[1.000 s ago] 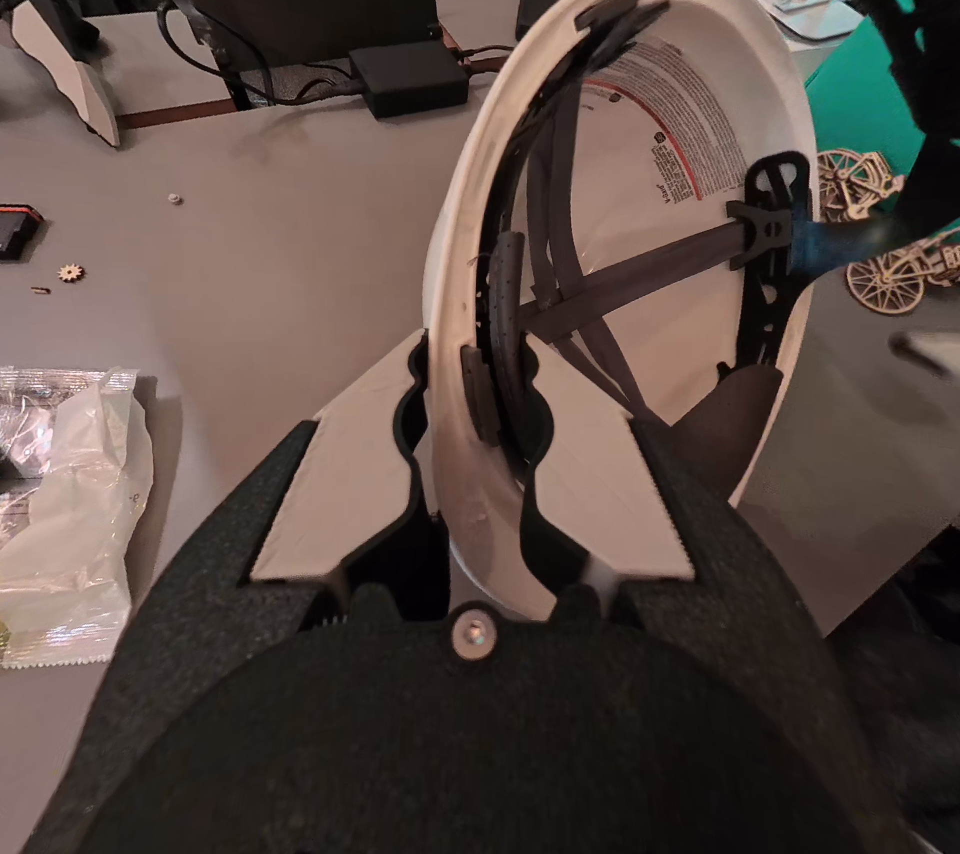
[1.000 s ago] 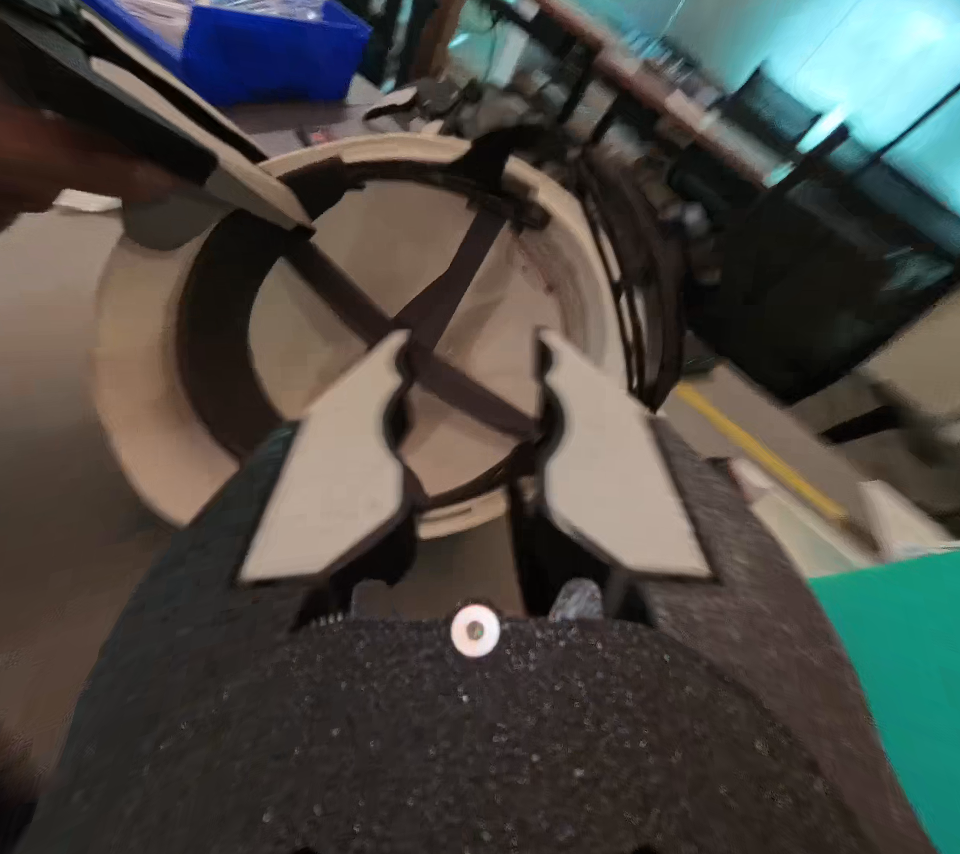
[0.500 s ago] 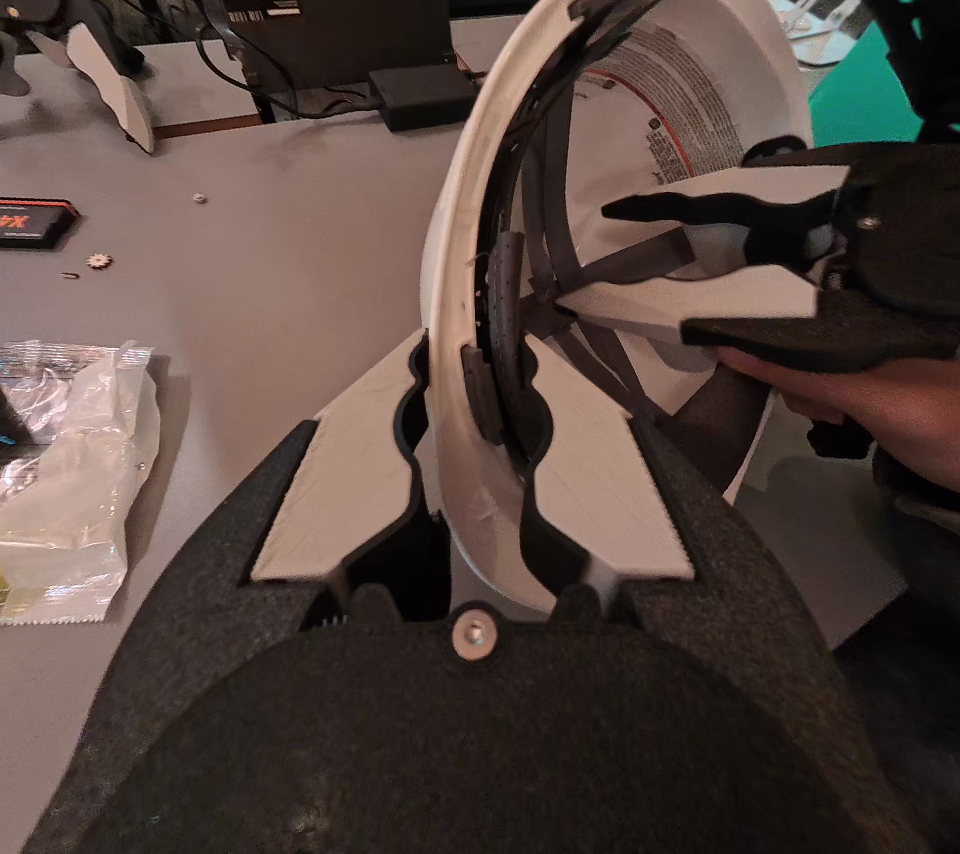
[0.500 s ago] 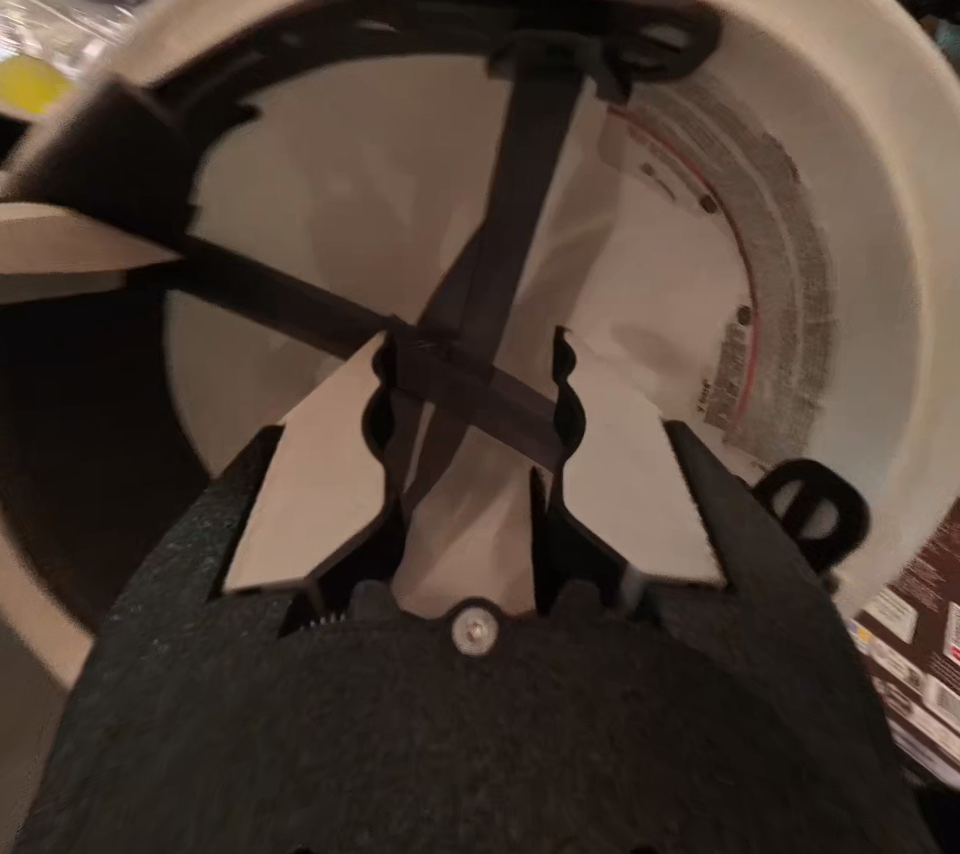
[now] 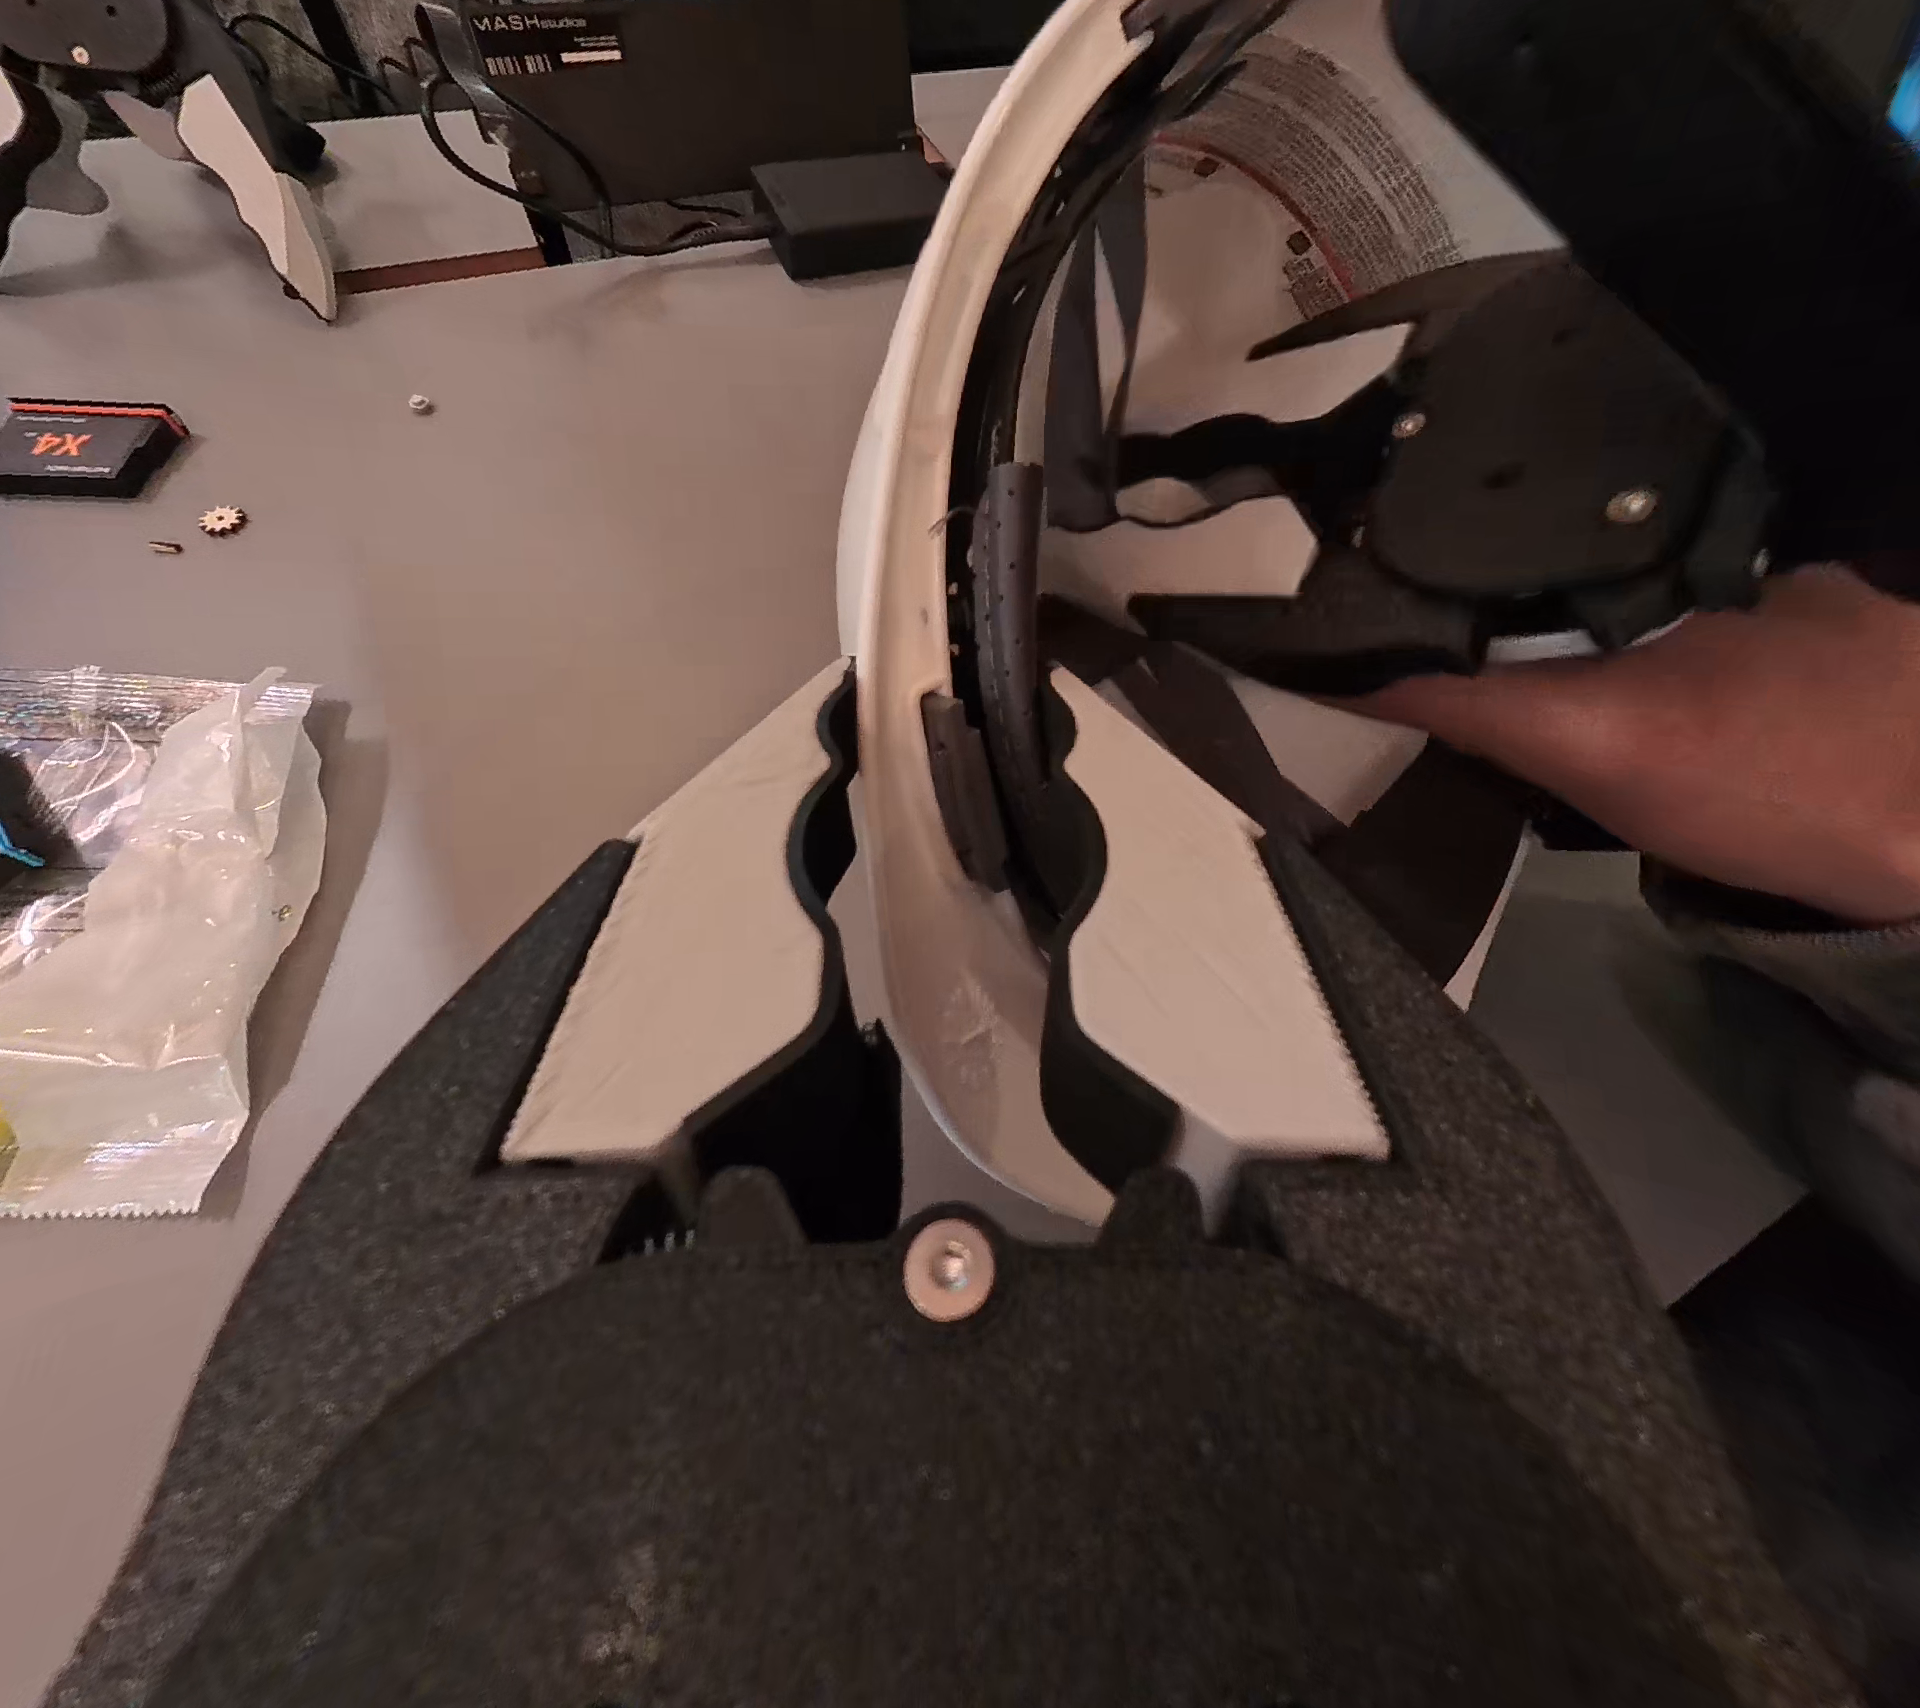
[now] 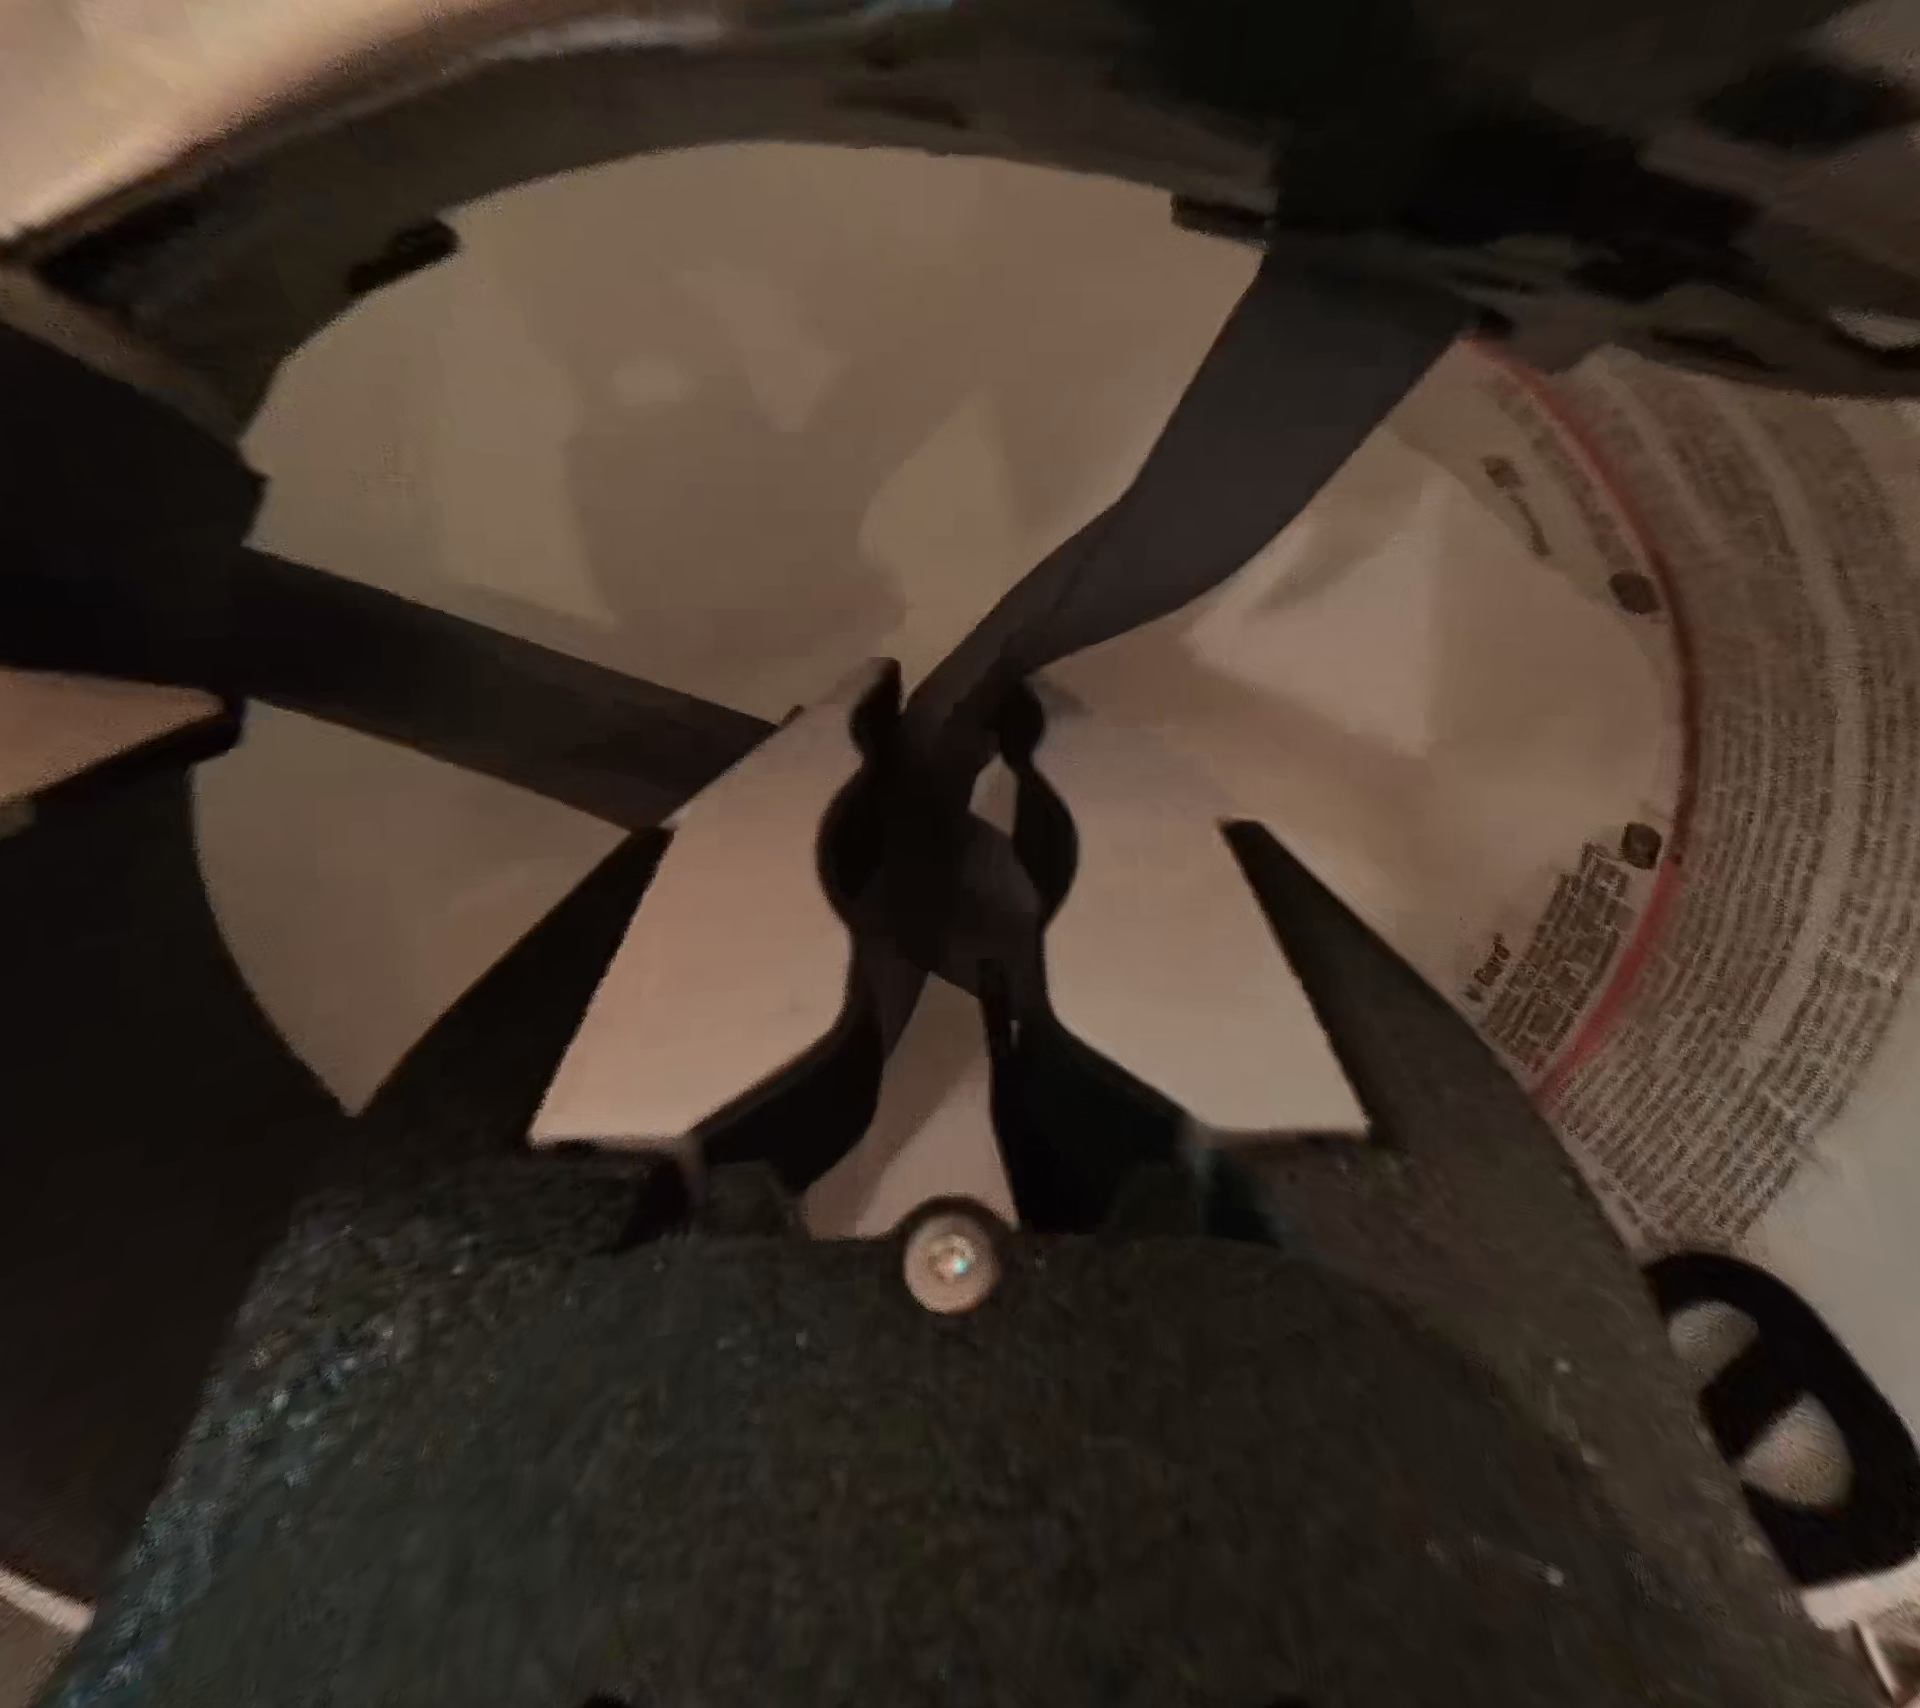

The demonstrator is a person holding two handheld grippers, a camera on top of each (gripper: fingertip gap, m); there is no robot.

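Gripping the rim of a white hard hat (image 5: 914,515), the left gripper (image 5: 951,785) has one finger outside the shell and one inside against the dark headband (image 5: 1006,588); the hat stands on edge above the near right part of the grey table (image 5: 582,578), its open side facing right. The right gripper (image 6: 940,785) reaches into the shell, fingers pressed nearly together and pinching the black straps (image 6: 1288,453) where they cross.

Judging from these holds, a hard pull on the straps could snap a strap clip out of its slot in the shell, or twist the hat in the left fingers, since they clamp only a thin curved rim. The webbing is slick and bunched, so it could also slide out of the right fingers. If the left hold slips, the hat would likely drop to the table edge or off it.

A curved printed label (image 6: 1704,775) with a red line sits inside the shell, covered in small dense writing. At the far side stands a black box (image 5: 707,89) bearing a white label, and at far left lies a small black and red pack (image 5: 83,453) with printed lettering. A crinkled plastic bag (image 5: 135,920) lies at near left.
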